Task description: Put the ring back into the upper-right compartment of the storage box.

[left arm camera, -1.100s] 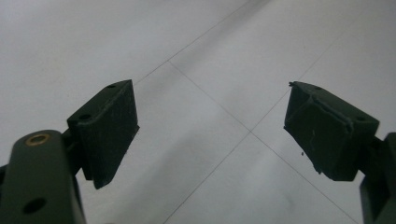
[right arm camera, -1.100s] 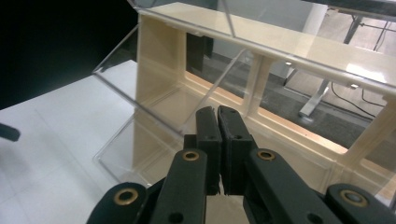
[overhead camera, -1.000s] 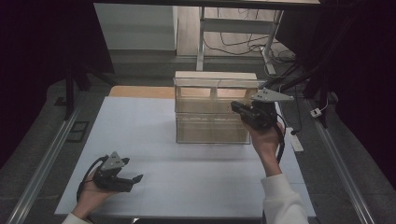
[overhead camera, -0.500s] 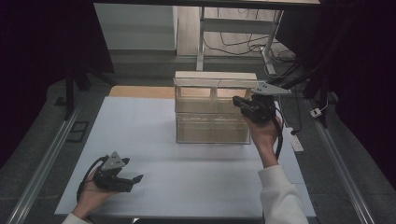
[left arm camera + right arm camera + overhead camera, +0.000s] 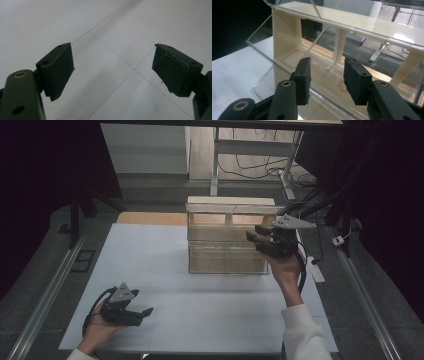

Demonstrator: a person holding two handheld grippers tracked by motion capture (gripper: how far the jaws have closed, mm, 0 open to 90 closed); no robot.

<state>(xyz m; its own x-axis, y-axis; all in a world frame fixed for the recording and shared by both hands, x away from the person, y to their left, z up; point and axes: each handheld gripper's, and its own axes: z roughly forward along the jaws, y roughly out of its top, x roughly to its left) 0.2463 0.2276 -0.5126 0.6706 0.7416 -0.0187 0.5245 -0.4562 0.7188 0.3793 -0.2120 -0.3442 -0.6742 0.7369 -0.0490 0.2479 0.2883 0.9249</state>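
A two-tier storage box (image 5: 227, 245) with cream frame and clear front panels stands at the back middle of the white table (image 5: 150, 255). My right gripper (image 5: 252, 238) is held at the box's upper tier, on its right side. In the right gripper view the right gripper (image 5: 327, 75) is open, its jaws straddling the lower edge of a clear flap (image 5: 274, 57) that tilts outward from the cream frame (image 5: 287, 32). My left gripper (image 5: 146, 312) rests near the table's front left corner. The left gripper (image 5: 113, 72) stands wide open over bare table with nothing between its jaws.
Metal rails run along the table's left side (image 5: 50, 290) and right side (image 5: 360, 305). A white power strip (image 5: 316, 270) lies by the right edge, just beyond my right hand. Behind the box are a wooden strip (image 5: 150, 218), desk legs and floor cables.
My right gripper has shifted a little left and closer to the box's upper tier. The left gripper has stayed put on the table.
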